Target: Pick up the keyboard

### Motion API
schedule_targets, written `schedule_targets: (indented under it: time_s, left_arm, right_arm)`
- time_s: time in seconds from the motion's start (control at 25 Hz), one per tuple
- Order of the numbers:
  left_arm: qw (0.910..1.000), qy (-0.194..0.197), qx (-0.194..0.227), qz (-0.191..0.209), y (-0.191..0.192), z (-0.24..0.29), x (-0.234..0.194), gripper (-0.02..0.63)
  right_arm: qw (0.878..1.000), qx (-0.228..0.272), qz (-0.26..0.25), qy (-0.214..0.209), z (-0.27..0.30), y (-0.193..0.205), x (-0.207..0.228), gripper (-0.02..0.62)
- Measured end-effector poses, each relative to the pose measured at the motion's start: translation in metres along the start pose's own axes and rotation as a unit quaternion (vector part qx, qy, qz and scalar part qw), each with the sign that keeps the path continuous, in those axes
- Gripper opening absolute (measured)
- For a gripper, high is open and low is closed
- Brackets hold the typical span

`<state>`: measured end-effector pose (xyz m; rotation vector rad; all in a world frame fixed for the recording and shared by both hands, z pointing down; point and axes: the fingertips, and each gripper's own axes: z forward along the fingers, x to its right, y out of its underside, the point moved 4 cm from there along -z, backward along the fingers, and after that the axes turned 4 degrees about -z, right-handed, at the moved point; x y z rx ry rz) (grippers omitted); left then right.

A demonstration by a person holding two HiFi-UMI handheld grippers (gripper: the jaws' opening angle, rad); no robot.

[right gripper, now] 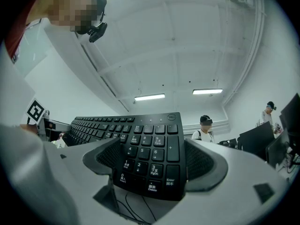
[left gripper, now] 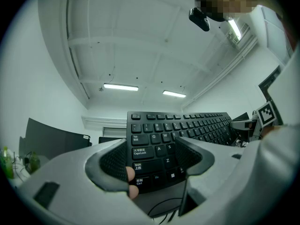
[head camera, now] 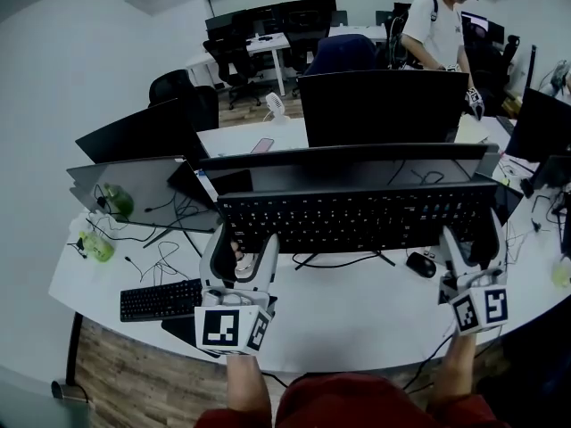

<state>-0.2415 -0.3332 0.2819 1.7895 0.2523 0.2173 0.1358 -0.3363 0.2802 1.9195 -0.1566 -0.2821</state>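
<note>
A long black keyboard point(head camera: 357, 221) is held up off the white desk point(head camera: 357, 315), keys facing me, in front of the monitors. My left gripper point(head camera: 243, 255) is shut on its left end, and the left gripper view shows the Shift and Ctrl keys of the keyboard point(left gripper: 154, 144) between the jaws of the left gripper point(left gripper: 154, 167). My right gripper point(head camera: 470, 250) is shut on the right end. There the number pad of the keyboard point(right gripper: 150, 149) sits between the jaws of the right gripper point(right gripper: 154, 168). Both gripper views look up at the ceiling.
A second, smaller keyboard point(head camera: 161, 299) lies at the desk's front left, and a mouse point(head camera: 421, 264) lies under the raised keyboard. Cables and green bottles point(head camera: 98, 246) are at the left. Dark monitors point(head camera: 384, 105) stand behind. A person point(head camera: 437, 29) stands far back right.
</note>
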Motion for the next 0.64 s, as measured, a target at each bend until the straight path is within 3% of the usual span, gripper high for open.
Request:
schedule_targets:
  time_s: [0.64]
  left_arm:
    - [0.9999, 0.004, -0.010, -0.004, 0.005, 0.005, 0.005, 0.321]
  right_arm:
    - [1.000, -0.014, 0.001, -0.001, 0.000, 0.005, 0.007, 0.407]
